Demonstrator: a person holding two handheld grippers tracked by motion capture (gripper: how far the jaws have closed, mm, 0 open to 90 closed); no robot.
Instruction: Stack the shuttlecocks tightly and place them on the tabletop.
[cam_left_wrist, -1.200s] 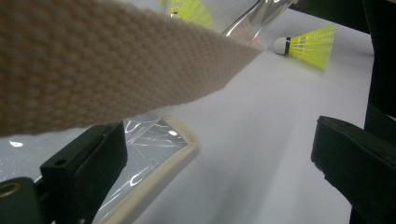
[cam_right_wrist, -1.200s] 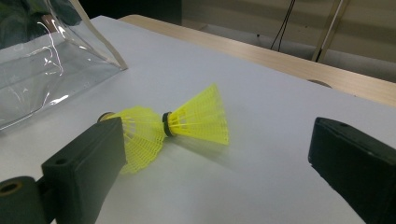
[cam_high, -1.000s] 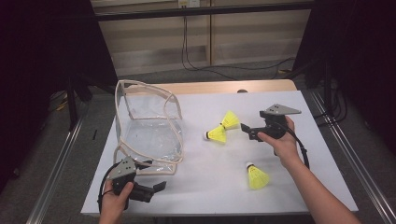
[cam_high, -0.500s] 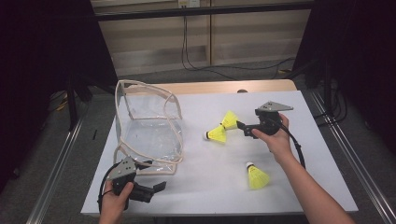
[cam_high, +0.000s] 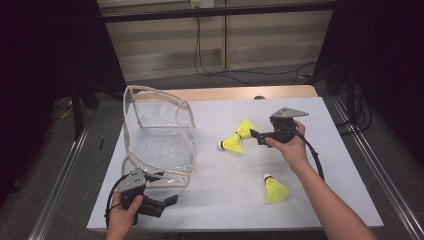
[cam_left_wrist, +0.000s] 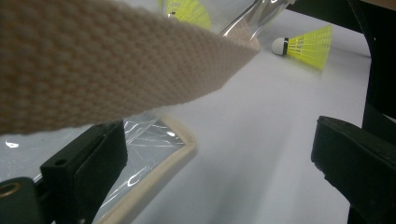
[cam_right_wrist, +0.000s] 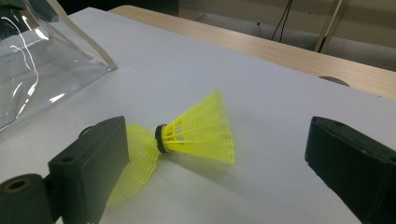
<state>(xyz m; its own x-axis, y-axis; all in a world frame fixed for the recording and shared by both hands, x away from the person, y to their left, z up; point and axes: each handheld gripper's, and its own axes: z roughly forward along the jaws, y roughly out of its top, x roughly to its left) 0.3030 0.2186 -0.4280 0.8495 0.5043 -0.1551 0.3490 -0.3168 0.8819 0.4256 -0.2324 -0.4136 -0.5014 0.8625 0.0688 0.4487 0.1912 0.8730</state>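
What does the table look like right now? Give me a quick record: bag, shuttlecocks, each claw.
bag: clear bag with beige webbing trim, standing on the left part of the white table
shuttlecocks: three yellow; a nested pair mid-table, a single one nearer the person
right claw: right claw open, beside the pair, jaws either side of it in the right gripper view, not closed on it
left claw: left claw open, low at the bag's near corner, holding nothing

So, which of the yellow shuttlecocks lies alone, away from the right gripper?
The shuttlecock near the table's front edge, beside the person's forearm. The other two lie together before the right gripper.
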